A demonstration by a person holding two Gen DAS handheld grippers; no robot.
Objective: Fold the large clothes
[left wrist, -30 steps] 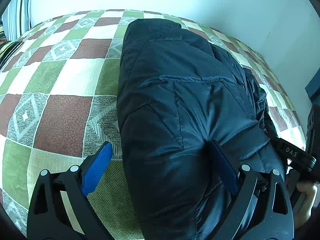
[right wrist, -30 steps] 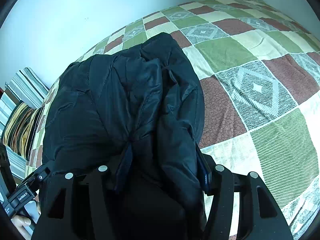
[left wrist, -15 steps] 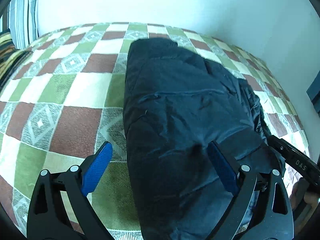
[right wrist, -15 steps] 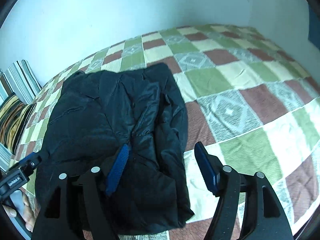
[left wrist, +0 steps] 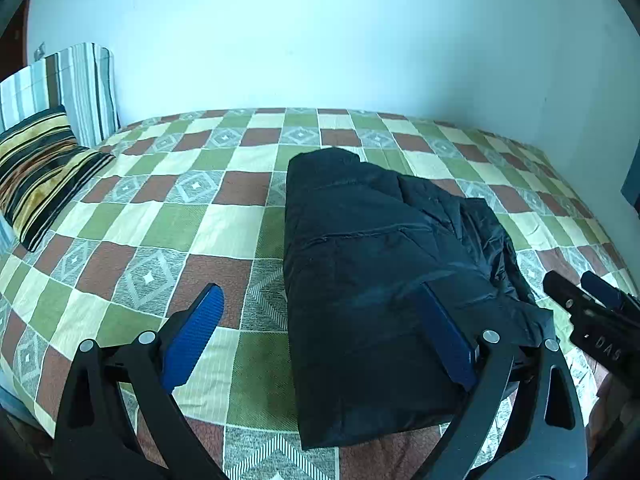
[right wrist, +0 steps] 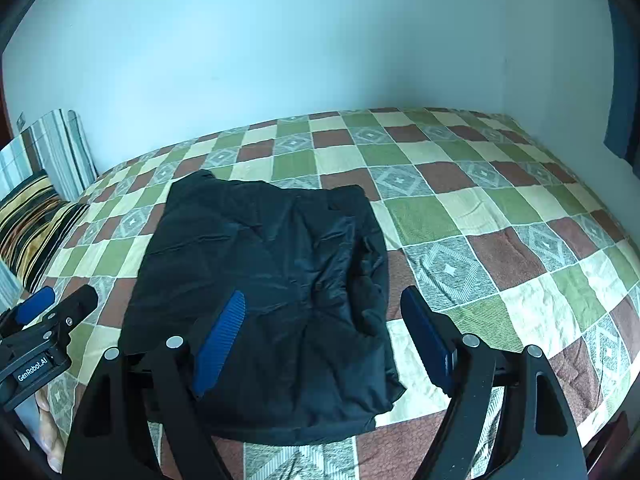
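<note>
From the left wrist, the puffy black jacket (left wrist: 384, 264) lies folded mid-frame on the checked green-and-brown bed (left wrist: 160, 216); the left gripper (left wrist: 320, 336) has let go, jaws wide.

From the right wrist, the right gripper (right wrist: 324, 336) has pulled back too, jaws wide. The fold looks done.

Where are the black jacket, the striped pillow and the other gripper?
black jacket (right wrist: 260, 280), right wrist view, middle of folded top.
striped pillow (left wrist: 40, 172), left wrist view, its face.
right gripper (left wrist: 580, 292), left wrist view, between fingertips.
</note>
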